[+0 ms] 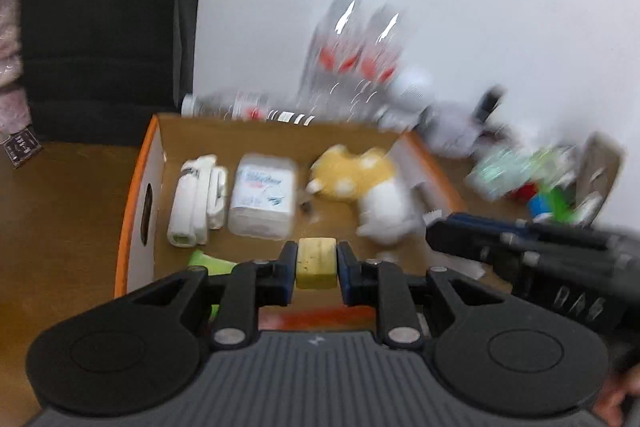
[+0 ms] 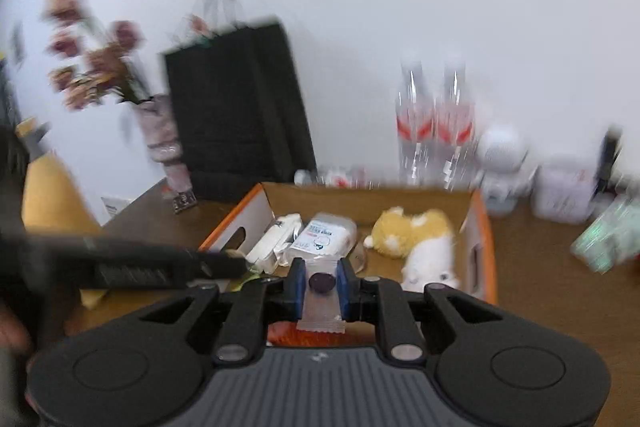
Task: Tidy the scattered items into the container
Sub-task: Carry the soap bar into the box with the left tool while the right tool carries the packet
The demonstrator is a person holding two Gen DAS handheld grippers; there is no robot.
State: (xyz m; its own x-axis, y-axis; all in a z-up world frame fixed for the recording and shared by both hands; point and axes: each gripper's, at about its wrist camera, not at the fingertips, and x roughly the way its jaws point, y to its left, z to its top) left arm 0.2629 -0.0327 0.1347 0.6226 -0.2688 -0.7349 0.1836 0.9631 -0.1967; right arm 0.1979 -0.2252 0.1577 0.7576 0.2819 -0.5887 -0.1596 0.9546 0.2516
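An open cardboard box with orange edges (image 1: 138,187) (image 2: 486,227) sits on the brown table. Inside lie a rolled white cloth (image 1: 196,201) (image 2: 276,237), a pack of tissues (image 1: 262,201) (image 2: 324,237) and a yellow-and-white plush toy (image 1: 360,183) (image 2: 416,235). My left gripper (image 1: 316,263) is shut on a yellow sponge block (image 1: 316,263), held over the box's near edge. My right gripper (image 2: 322,287) is shut on a clear sachet with a dark round piece inside (image 2: 322,285), also at the near edge. The right gripper (image 1: 448,233) shows in the left wrist view beside the plush toy.
Two clear water bottles (image 2: 434,123) stand behind the box, one more lies flat (image 1: 240,107). A black paper bag (image 2: 236,107), a vase of dried flowers (image 2: 160,131), a white round figure (image 2: 502,155) and mixed clutter (image 1: 540,175) sit around. A green item (image 1: 210,263) lies by the box's near left.
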